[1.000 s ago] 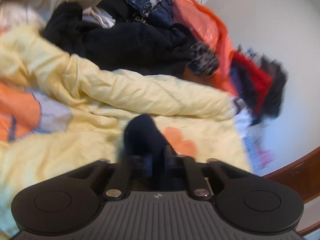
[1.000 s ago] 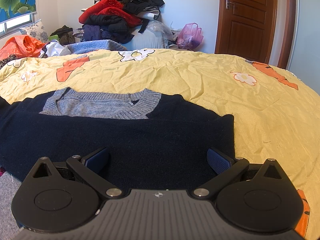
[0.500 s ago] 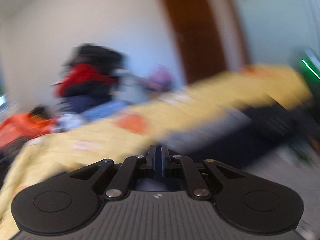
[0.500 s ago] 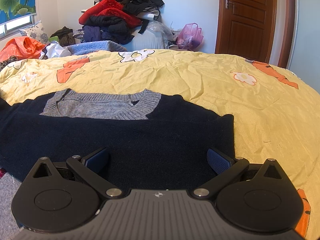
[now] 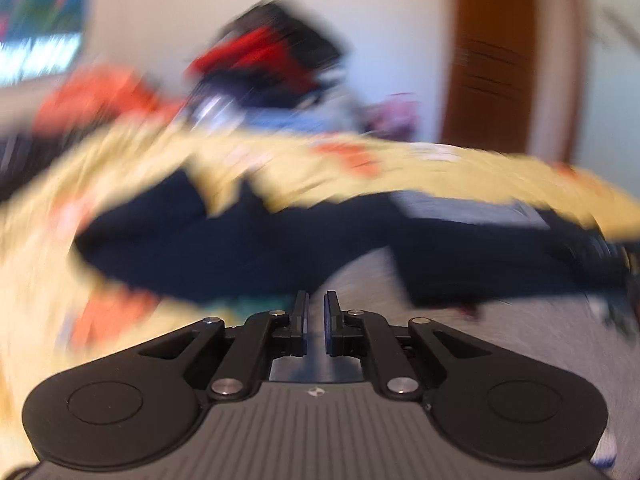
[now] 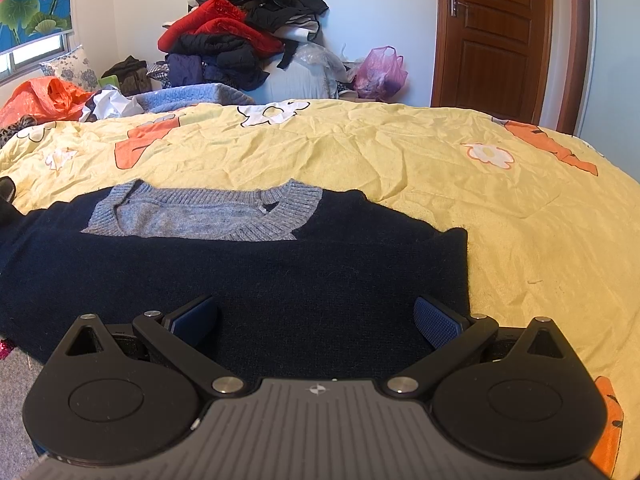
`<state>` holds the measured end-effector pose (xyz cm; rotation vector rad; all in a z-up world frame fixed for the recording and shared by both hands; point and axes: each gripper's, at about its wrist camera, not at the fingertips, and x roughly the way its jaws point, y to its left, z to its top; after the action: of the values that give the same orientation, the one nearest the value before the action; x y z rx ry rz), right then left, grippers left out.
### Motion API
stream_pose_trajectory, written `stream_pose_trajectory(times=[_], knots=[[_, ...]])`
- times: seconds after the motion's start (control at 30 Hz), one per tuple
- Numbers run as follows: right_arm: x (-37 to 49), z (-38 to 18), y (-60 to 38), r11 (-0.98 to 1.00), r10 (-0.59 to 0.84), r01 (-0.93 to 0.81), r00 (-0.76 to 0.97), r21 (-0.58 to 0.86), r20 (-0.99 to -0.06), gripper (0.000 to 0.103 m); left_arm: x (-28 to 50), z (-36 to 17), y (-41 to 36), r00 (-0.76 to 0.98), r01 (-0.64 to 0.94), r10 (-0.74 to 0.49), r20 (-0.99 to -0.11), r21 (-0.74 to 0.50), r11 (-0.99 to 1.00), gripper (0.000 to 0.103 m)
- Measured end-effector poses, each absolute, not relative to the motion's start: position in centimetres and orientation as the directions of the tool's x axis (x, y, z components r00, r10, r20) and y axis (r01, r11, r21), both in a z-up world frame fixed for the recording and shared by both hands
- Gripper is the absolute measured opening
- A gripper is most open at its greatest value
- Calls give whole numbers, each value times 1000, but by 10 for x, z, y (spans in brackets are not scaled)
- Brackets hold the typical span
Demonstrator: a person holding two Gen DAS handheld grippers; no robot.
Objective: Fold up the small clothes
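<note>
Lying flat on the bed [image 6: 400, 168], the sweater [image 6: 248, 276] runs left-right directly under the wide-open right gripper [image 6: 316, 316], nearer than the left gripper [image 5: 315, 320], almost closed on nothing, blurred, off its left sleeve.

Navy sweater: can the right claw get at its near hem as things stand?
Probably yes. The right claw is wide open and empty, directly over the navy sweater, which lies flat on the yellow bedspread. Nothing sits between its fingers and the fabric.
</note>
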<state>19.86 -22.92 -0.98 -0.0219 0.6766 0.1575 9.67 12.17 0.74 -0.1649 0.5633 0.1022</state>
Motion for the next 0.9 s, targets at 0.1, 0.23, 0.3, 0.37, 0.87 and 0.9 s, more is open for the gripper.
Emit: stream_pose_trajectory(times=[0.1, 0.23, 0.3, 0.37, 0.87, 0.9], knots=[[201, -8, -221, 989, 113, -151, 768, -7, -630, 103, 89, -3, 168, 840, -242, -7, -543, -385, 891, 13], [214, 32, -183, 967, 252, -172, 751, 187, -610, 97, 80, -6, 184, 873, -273, -5, -487, -498, 823, 84], [229, 54, -141, 894, 446, -294, 658, 338, -607, 98, 72, -3, 185, 899, -267, 19, -437, -514, 815, 103], [243, 72, -81, 820, 570, -423, 543, 385, -617, 99, 68, -3, 186, 908, -275, 42, -416, -519, 809, 103], [332, 28, 170, 751, 551, -582, 293, 311, -781, 95, 74, -9, 201, 910, -259, -17, -415, -599, 758, 103], [333, 20, 170, 742, 567, -579, 275, 337, -777, 87, 74, -9, 203, 910, -259, -21, -414, -607, 751, 103]])
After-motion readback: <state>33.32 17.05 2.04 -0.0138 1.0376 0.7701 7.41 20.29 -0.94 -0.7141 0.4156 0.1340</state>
